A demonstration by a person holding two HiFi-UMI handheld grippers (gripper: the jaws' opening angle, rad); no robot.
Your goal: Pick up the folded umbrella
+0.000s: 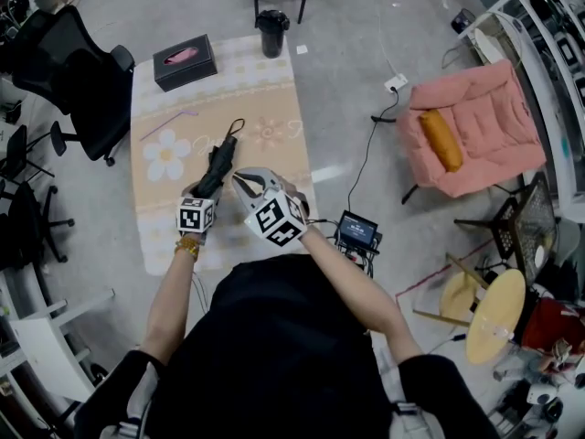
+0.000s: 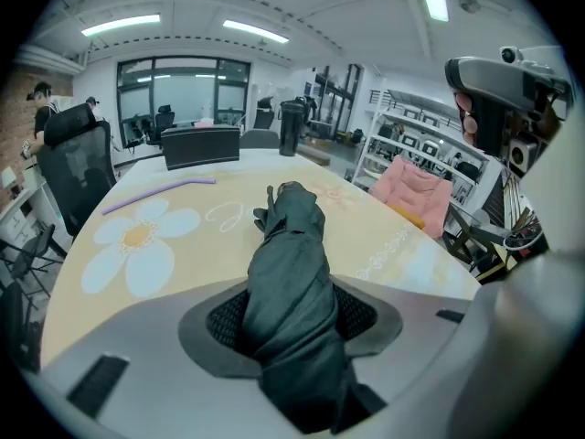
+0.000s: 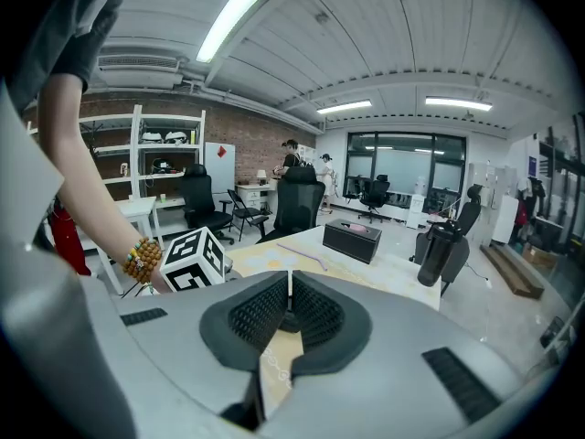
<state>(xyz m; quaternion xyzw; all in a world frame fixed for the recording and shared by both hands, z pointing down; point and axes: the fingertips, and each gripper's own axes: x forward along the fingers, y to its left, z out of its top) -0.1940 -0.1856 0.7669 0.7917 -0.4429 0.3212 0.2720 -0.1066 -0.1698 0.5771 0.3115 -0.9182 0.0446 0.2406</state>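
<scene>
Head view looks steeply down at the table (image 1: 274,108); both gripper views skim it closely.

- The umbrella (image 1: 218,165) is black, folded short, its fabric twisted and creased around the shaft.
- It sits left of centre in the head view, over the beige flowered surface (image 1: 274,80), slanting from lower left to upper right.
- A thin cord loop (image 1: 236,126) hangs off its far, upper end.
- Its near end (image 2: 291,282) sits between the left gripper's (image 1: 207,188) jaws, both pads pressed against the fabric.
- Whether it touches the surface cannot be told.
</scene>
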